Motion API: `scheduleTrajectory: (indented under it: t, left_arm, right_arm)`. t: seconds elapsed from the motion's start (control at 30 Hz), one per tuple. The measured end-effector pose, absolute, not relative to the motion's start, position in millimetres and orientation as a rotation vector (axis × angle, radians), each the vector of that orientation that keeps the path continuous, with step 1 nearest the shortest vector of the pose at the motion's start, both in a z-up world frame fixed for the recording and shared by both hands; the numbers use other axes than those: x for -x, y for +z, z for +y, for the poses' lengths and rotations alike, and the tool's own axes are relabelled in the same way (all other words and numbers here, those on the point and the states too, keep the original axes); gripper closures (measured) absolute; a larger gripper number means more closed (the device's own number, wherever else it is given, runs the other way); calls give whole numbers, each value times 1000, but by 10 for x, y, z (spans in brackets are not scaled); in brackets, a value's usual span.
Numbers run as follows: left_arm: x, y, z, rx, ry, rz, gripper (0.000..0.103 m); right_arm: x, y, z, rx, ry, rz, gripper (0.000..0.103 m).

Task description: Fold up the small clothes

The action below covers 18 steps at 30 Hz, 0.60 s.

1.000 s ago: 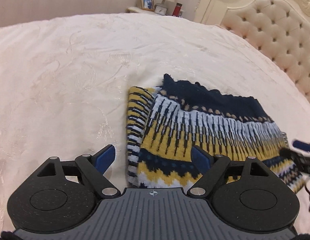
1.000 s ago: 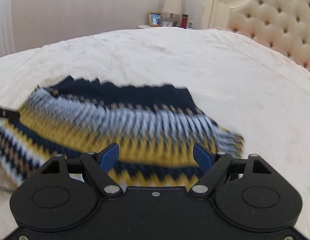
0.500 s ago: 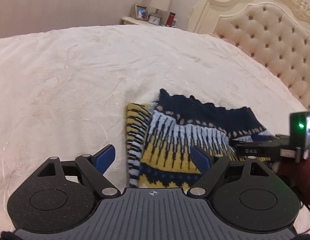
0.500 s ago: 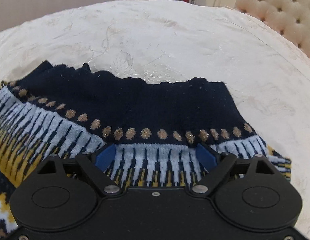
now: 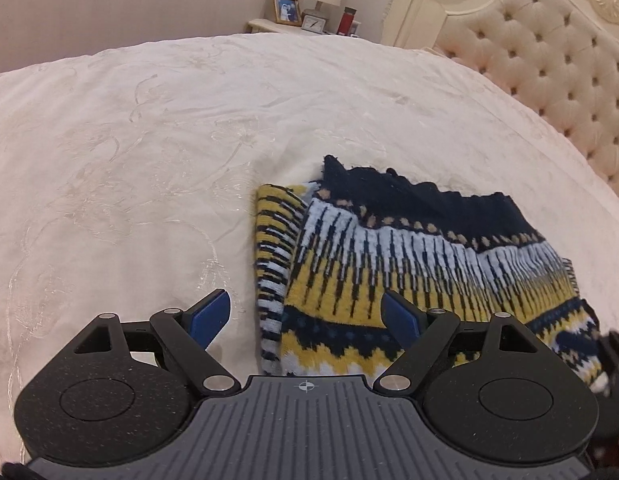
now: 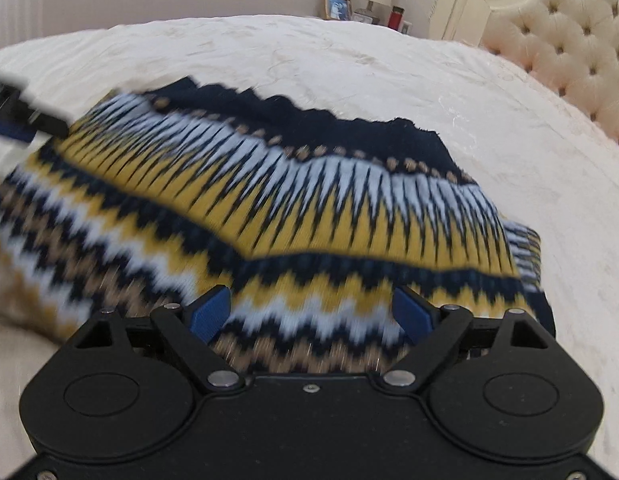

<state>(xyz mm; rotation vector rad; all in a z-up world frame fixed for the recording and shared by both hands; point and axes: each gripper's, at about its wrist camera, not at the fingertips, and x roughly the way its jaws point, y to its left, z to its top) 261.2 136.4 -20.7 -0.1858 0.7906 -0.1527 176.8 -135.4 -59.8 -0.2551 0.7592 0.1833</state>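
Observation:
A small knitted sweater (image 5: 409, 264) in navy, yellow and white lies folded on the cream bedspread (image 5: 149, 160). A striped sleeve (image 5: 271, 248) sticks out along its left edge. My left gripper (image 5: 305, 316) is open and empty over the sweater's near left corner. In the right wrist view the sweater (image 6: 289, 208) fills the middle and looks blurred. My right gripper (image 6: 311, 312) is open and empty just above its near edge. The left gripper's tip (image 6: 25, 116) shows at the far left there.
A tufted cream headboard (image 5: 549, 80) runs along the right. A nightstand (image 5: 285, 26) at the back holds a photo frame, a clock, a lamp and a red bottle. The bedspread stretches wide to the left and back.
My right gripper has pulled back from the sweater's navy top edge to its near edge and has left the left wrist view. The left gripper has barely moved.

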Motion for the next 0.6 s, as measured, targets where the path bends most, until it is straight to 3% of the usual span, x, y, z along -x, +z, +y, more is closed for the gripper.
scheduleTrajectory:
  t: [0.37, 0.6]
  left_arm:
    - [-2459, -37, 1056, 107, -218, 743, 21]
    - [-2528, -315, 1024, 53, -170, 827, 21]
  right_arm:
    - [-1556, -577, -1496, 171, 203, 806, 14]
    - [-1578, -325, -2137, -124, 157, 768, 14]
